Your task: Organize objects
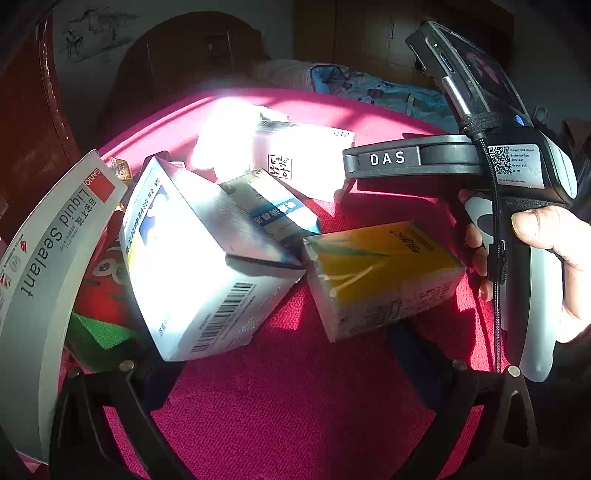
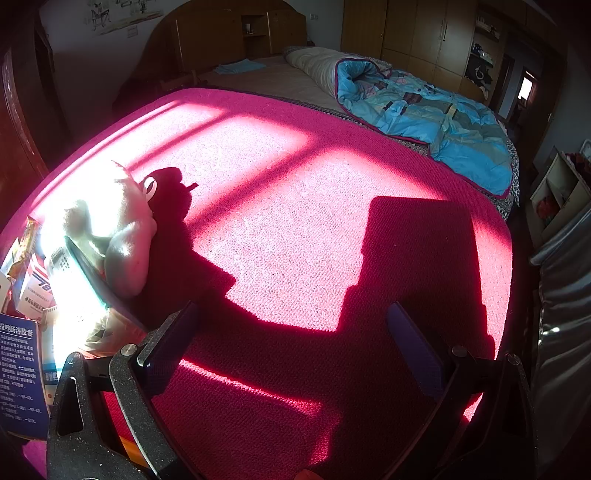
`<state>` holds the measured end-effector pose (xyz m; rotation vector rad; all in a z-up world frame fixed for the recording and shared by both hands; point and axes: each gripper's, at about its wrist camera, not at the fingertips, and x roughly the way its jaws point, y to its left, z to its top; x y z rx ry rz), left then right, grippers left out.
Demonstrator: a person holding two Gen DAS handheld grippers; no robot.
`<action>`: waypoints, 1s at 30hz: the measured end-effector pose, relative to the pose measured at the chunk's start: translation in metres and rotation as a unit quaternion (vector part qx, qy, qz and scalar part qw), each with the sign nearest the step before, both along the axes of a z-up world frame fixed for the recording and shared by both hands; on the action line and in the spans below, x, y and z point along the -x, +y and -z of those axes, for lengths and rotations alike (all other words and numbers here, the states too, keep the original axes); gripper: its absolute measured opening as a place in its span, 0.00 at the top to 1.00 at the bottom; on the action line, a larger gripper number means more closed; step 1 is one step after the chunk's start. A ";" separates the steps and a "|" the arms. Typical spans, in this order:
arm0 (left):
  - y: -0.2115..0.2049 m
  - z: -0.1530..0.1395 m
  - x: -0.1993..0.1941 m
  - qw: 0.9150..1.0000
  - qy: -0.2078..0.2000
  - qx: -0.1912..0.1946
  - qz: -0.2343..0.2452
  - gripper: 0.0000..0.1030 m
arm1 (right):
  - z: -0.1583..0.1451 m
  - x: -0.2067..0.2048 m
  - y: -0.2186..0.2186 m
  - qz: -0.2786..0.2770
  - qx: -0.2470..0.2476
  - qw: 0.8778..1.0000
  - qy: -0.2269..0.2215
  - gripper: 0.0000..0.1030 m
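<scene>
Several boxes lie jumbled on a pink mat [image 1: 295, 406]. Nearest are a white box with a barcode [image 1: 195, 266] and a yellow box [image 1: 380, 273], with a small blue-and-white box [image 1: 273, 210] and a white box [image 1: 306, 155] behind them. A long "Liquid Sealant" box [image 1: 48, 258] leans at the left over a red packet [image 1: 103, 280]. My left gripper [image 1: 284, 358] is open just in front of the white and yellow boxes, holding nothing. My right gripper [image 2: 293, 347] is open over bare mat [image 2: 295, 221]. Its grey body [image 1: 517, 166] shows in the left wrist view, held by a hand [image 1: 546, 251].
A white plush toy [image 2: 122, 236] lies at the mat's left beside more boxes [image 2: 37, 288] and a dark blue printed box [image 2: 18, 369]. Beyond the mat is a bed with a blue quilt [image 2: 443, 122]. A wardrobe [image 2: 424, 33] stands behind, a shelf [image 2: 557, 192] at the right.
</scene>
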<state>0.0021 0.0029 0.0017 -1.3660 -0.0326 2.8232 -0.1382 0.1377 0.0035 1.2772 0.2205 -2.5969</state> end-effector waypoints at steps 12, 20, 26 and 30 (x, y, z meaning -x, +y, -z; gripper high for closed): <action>-0.002 0.001 0.002 1.000 -0.002 -0.001 0.001 0.00 | 0.000 0.001 0.000 0.000 0.000 1.000 0.000 0.00; -0.002 0.001 0.002 1.000 -0.002 -0.001 0.001 0.00 | 0.000 0.001 0.000 0.000 0.001 1.000 0.000 0.00; -0.002 0.001 0.002 1.000 -0.002 -0.001 0.001 0.00 | 0.000 0.002 0.001 0.000 0.004 1.000 0.000 0.00; -0.002 0.000 0.004 1.000 -0.002 -0.001 0.003 0.00 | 0.000 0.002 0.001 0.000 0.007 1.000 0.000 0.00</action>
